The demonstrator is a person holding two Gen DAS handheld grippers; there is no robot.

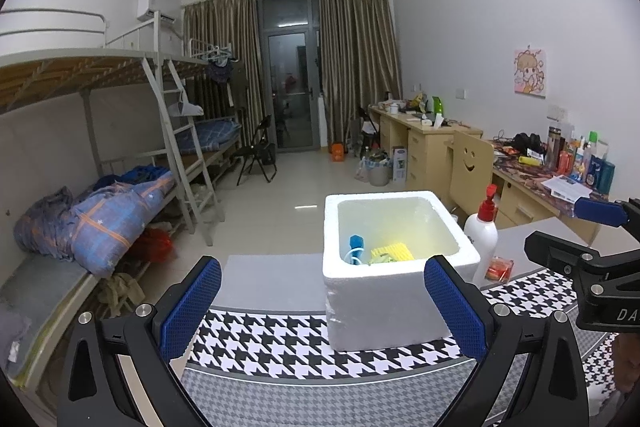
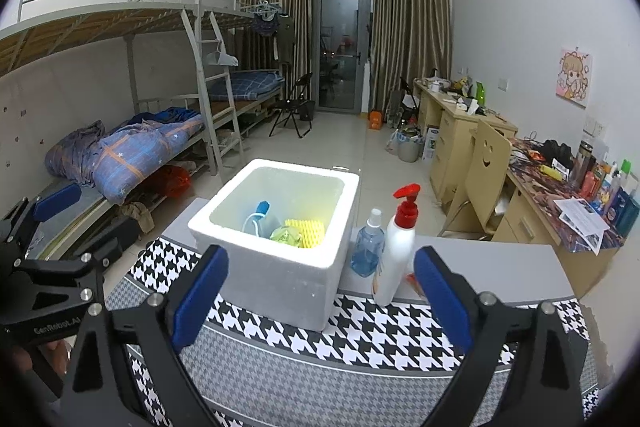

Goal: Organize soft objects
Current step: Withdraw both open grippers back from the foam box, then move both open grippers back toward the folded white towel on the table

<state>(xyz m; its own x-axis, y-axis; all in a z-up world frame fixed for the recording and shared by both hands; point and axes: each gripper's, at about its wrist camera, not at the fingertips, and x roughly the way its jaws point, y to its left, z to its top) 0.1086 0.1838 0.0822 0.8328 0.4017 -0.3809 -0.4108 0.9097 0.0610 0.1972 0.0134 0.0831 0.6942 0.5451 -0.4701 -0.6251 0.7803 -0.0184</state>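
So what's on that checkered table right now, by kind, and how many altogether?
Foam box: 1
Soft items inside it: 3, a yellow sponge, a green item, a blue-and-white item
Bottles: 2, a white pump bottle, a blue spray bottle
Total: 6

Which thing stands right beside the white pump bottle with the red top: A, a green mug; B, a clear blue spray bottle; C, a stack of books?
B: the right wrist view shows the blue spray bottle touching the white pump bottle, next to the foam box.
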